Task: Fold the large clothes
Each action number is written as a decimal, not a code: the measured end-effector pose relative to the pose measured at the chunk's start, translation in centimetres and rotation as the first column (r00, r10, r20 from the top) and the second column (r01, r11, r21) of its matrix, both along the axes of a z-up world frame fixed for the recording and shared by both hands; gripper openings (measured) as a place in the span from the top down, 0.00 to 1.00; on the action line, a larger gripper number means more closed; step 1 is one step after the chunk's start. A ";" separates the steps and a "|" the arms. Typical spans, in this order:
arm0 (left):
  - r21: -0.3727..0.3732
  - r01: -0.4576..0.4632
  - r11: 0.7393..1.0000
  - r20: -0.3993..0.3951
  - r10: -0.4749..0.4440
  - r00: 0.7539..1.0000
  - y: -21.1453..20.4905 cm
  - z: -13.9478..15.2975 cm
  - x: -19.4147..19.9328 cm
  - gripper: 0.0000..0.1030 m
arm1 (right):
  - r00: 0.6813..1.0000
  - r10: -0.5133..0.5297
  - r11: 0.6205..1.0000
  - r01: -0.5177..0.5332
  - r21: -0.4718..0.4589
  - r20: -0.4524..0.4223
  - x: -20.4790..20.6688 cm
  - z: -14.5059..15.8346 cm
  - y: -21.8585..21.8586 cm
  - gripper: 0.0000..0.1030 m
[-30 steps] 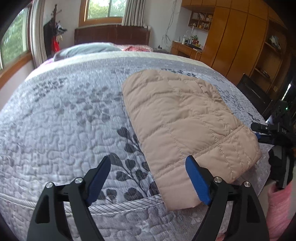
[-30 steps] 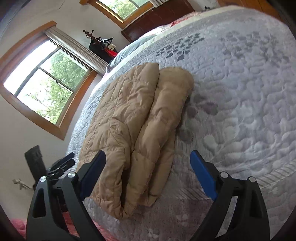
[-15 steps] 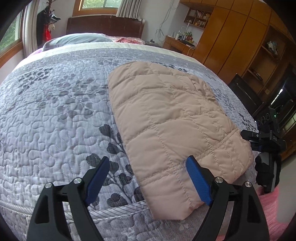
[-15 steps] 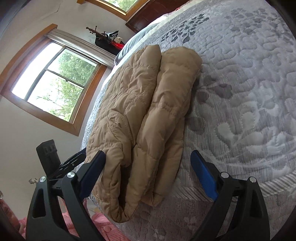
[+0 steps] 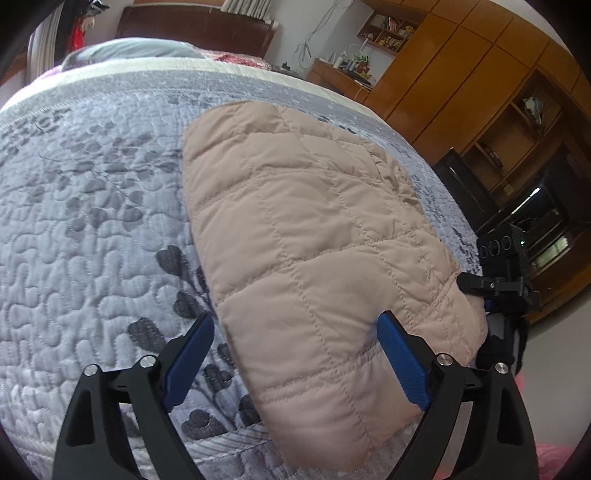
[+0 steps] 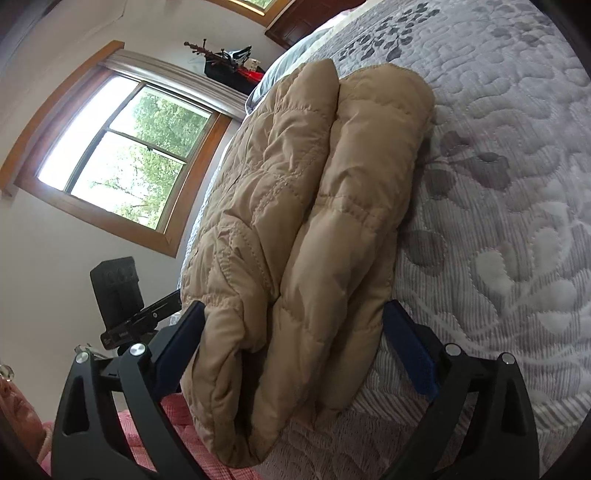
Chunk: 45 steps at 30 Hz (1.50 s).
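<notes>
A tan quilted puffer jacket point(image 5: 303, 236) lies folded on the grey leaf-patterned bedspread point(image 5: 85, 221), its near end at the bed's front edge. My left gripper point(image 5: 295, 360) is open, its blue pads standing on either side of the jacket's near left corner. In the right wrist view the jacket point(image 6: 310, 206) shows as stacked folded layers. My right gripper point(image 6: 295, 347) is open and straddles the layered near end, one pad at each side. The right gripper also shows in the left wrist view point(image 5: 495, 284) at the jacket's right corner.
Pillows and a dark wooden headboard point(image 5: 195, 26) stand at the far end of the bed. Wooden wardrobes and shelves point(image 5: 480, 85) line the right wall. A window point(image 6: 122, 155) is on the left wall. Pink checked fabric point(image 6: 155, 435) lies below the bed edge.
Both grippers have moved forward toward the jacket's near end and now straddle its corners. Both stay open. The jacket has not moved.
</notes>
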State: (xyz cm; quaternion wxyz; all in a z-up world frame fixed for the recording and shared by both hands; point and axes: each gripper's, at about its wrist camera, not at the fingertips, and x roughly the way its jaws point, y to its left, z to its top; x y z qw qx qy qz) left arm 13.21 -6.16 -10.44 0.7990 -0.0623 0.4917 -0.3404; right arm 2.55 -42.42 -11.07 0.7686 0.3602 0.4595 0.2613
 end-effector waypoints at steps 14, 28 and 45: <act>-0.039 0.047 0.998 -0.027 -0.048 0.998 -1.9 -1.3 2.4 0.03 | 0.997 0.077 0.996 -0.076 -0.048 0.017 2.3 0.1 2.3 0.04; -0.096 0.067 0.993 0.075 -0.060 0.995 -1.3 1.0 1.1 0.37 | 0.982 0.119 0.986 -0.098 -0.137 0.150 1.3 4.2 5.3 0.52; -0.154 -0.084 0.985 0.232 0.118 0.965 3.1 7.4 6.9 0.38 | 0.926 0.248 0.932 -0.149 -0.330 0.285 11.5 12.7 10.9 0.52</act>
